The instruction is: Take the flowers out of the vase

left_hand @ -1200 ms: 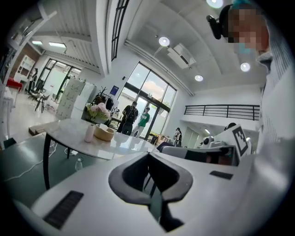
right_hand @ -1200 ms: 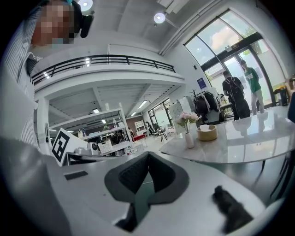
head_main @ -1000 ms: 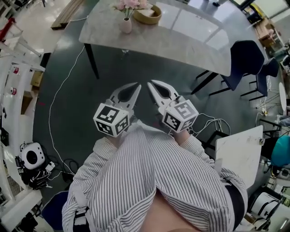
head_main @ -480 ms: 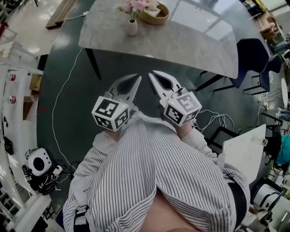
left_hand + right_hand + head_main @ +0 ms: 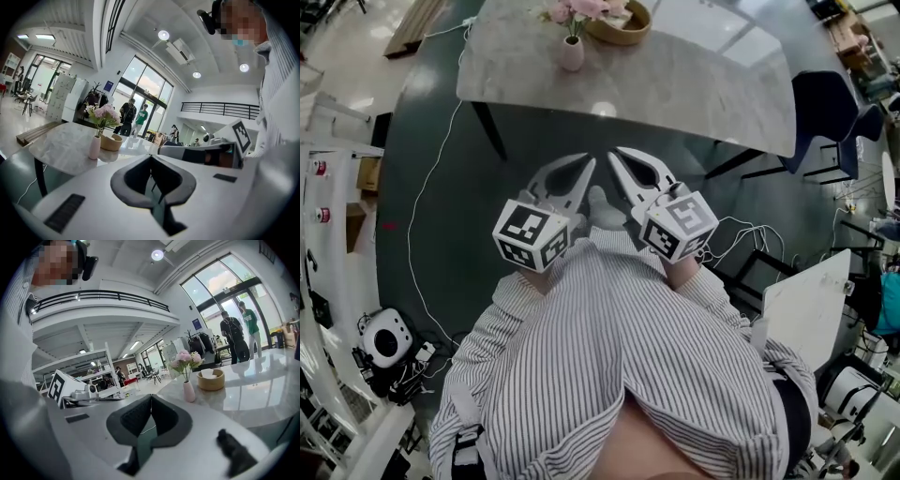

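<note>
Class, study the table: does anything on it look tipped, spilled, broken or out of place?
Nothing stands out. The vase stands upright on the table with the flowers in it, beside the wooden bowl; no spill shows.

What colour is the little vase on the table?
The vase is pale pink, clearest in the right gripper view.

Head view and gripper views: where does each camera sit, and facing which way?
Head view: on the person's head, looking steeply down at striped shirt, left gripper, right gripper, table.
Left gripper view: on the left gripper, looking along its shut jaws toward the vase; shirt at right.
Right gripper view: on the right gripper, facing likewise; shirt at left.
Shared: all three show the vase with its flowers.
</note>
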`<state>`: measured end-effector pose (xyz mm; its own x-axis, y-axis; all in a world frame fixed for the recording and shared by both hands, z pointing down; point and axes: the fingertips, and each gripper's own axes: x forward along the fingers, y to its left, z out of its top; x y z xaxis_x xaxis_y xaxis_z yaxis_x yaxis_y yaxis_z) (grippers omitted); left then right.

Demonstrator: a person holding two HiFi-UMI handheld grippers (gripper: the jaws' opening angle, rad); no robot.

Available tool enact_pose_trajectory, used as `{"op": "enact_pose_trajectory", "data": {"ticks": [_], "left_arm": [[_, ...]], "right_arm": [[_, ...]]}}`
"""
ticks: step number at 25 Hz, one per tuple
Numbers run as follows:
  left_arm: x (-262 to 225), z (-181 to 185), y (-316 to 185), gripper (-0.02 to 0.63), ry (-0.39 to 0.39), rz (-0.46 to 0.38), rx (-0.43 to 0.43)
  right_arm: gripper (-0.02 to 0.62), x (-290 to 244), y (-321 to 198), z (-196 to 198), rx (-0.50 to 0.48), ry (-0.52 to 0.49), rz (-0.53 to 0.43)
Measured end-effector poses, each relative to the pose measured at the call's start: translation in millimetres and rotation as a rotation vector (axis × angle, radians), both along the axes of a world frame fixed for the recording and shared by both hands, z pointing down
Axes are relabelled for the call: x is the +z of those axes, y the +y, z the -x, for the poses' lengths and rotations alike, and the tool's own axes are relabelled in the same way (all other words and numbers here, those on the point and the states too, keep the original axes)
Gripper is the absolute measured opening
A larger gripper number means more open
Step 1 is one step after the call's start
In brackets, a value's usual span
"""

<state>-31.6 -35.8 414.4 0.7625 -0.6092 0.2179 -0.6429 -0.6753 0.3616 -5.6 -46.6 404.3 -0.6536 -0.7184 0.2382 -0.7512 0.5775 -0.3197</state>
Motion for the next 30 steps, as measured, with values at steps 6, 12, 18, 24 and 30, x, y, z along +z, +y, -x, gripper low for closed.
{"op": "enact_pose_trajectory", "data": {"ticks": [6,12,18,24,30], "left_arm": [[-0.7,0.5,-19.4,0.012,-0.022,-0.020,-0.020],[2.2,-0.9,-51.5,0.012,-0.035,-0.025,-0.038],[-5.2,-0.5,-105.1,0.012,-0.022,-0.039,-0.073],[-8.2,-4.9,-160.4,0.012,-0.015,-0.027,-0.111],[-1.5,-2.1,-207.5,0.012,-0.049,-0.001,-0.183]], "right_arm": [[0.015,5.6,-13.3,-0.3,-0.010,0.002,0.014],[0.015,6.9,-46.1,-0.1,-0.027,0.000,0.008],[0.015,-0.8,-98.8,1.3,-0.065,0.008,-0.008],[0.015,-0.2,-149.9,6.9,-0.136,0.006,0.008],[0.015,6.8,-194.5,3.2,-0.181,0.008,0.025]]}}
